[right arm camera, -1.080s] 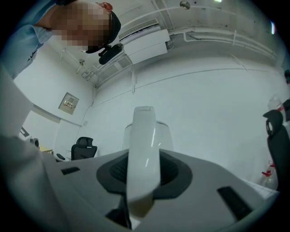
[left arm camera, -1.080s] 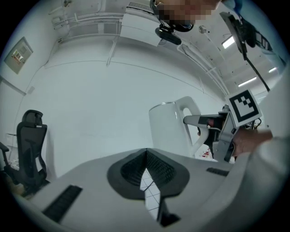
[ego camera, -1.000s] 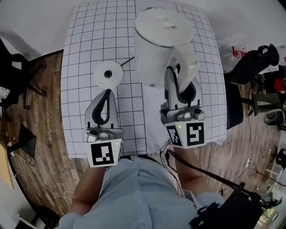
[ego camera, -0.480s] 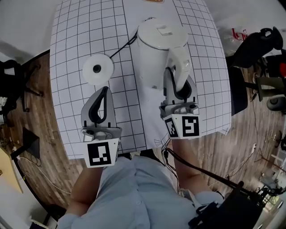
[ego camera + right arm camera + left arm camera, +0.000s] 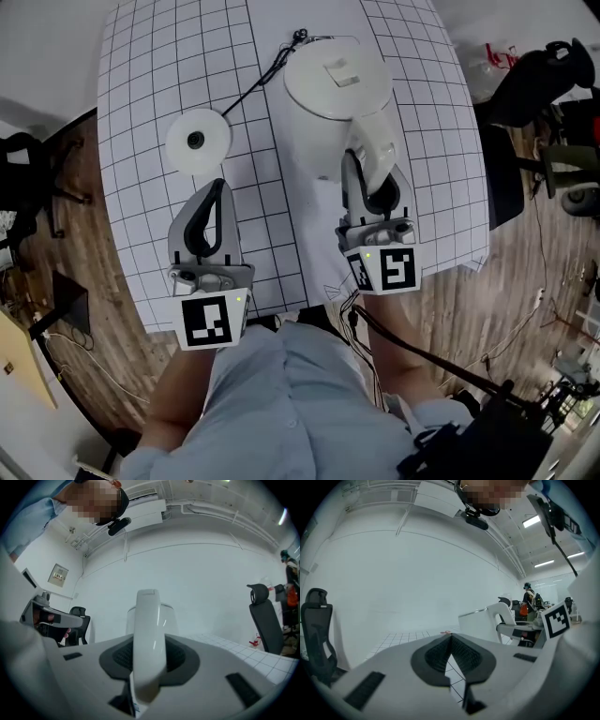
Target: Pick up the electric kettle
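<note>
Gripping electric kettle (image 5: pixel 337 84) handle (image 5: pixel 149 639) with right fingers (image 5: pixel 183 657) | left fingers (image 5: pixel 430 657) pressed together, empty

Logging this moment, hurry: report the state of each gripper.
Left gripper: shut, nothing held.
Right gripper: around the electric kettle handle, pads on it, jaws beginning to open.

Your kettle (image 5: pixel 328 89) is glossy white plastic; the gridded table cover (image 5: pixel 159 84) is matt, perhaps paper; the floor (image 5: pixel 66 253) is wood.
</note>
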